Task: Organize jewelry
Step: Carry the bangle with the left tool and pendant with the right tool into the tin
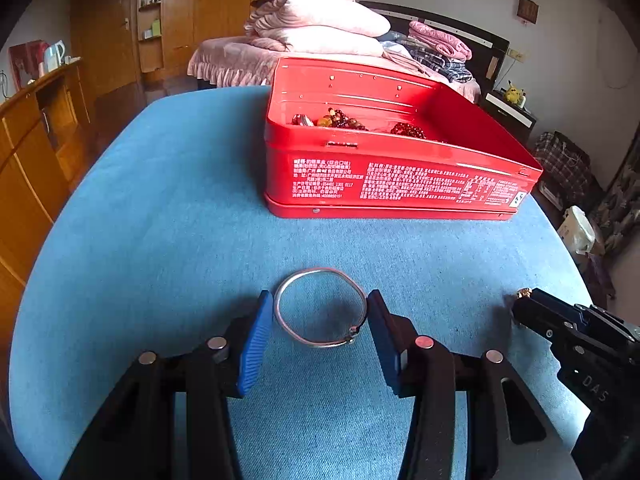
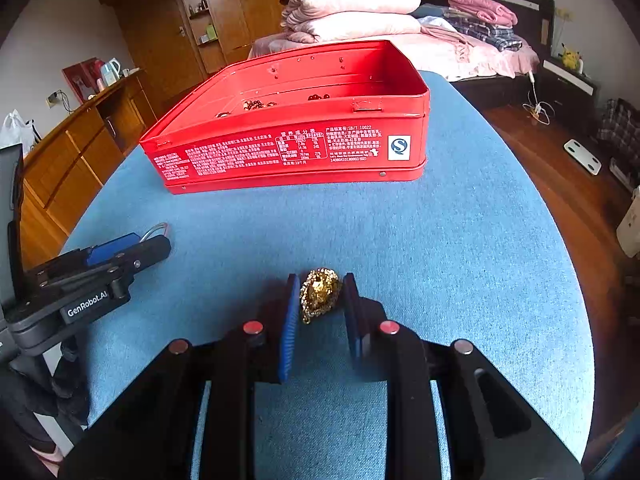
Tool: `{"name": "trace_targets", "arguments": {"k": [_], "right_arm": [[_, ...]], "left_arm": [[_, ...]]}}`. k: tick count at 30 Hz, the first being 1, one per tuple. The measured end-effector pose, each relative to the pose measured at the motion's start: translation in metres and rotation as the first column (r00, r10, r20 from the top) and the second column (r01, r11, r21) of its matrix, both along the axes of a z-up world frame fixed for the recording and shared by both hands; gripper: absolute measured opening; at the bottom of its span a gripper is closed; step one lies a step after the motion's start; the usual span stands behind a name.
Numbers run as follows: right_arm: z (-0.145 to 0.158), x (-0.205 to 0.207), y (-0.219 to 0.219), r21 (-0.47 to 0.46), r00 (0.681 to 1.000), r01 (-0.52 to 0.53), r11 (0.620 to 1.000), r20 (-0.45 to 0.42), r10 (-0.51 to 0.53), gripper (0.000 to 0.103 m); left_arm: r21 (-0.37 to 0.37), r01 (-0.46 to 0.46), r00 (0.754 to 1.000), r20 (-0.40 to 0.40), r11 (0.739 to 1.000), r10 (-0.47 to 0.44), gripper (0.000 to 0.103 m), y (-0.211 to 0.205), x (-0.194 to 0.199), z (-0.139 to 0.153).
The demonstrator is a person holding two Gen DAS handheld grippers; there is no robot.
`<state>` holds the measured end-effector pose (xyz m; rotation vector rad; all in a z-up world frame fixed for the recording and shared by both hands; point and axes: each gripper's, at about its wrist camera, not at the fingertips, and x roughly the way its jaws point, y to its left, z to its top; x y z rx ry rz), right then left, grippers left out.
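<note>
Left gripper (image 1: 320, 308) fingers spread wide around the bangle (image 1: 320, 307), which lies flat on the desk (image 1: 160, 220). Right gripper (image 2: 322, 294) fingers nearly closed on the gold chain (image 2: 320, 292), contact unclear. Tin (image 1: 384, 168) ahead of both, beads (image 1: 344, 118) inside.

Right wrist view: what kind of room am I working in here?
Most likely a bedroom at home. Behind the red tin on the blue table stands a bed stacked with folded quilts, and a wooden wardrobe fills the far wall.
</note>
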<state>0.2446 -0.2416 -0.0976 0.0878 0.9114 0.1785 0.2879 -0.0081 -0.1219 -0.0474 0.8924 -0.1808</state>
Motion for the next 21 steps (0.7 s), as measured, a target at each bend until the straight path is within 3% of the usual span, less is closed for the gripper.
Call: {"name": "trace_targets", "arguments": {"k": [21], "right_arm": [[0.024,-0.017,0.029,-0.037,0.998,-0.036,0.999,0.041,0.038,0.021]], "left_arm": [[0.009,0.008,0.998,0.06,1.0,-0.008,0.048,0.007,-0.031,0.025]]}}
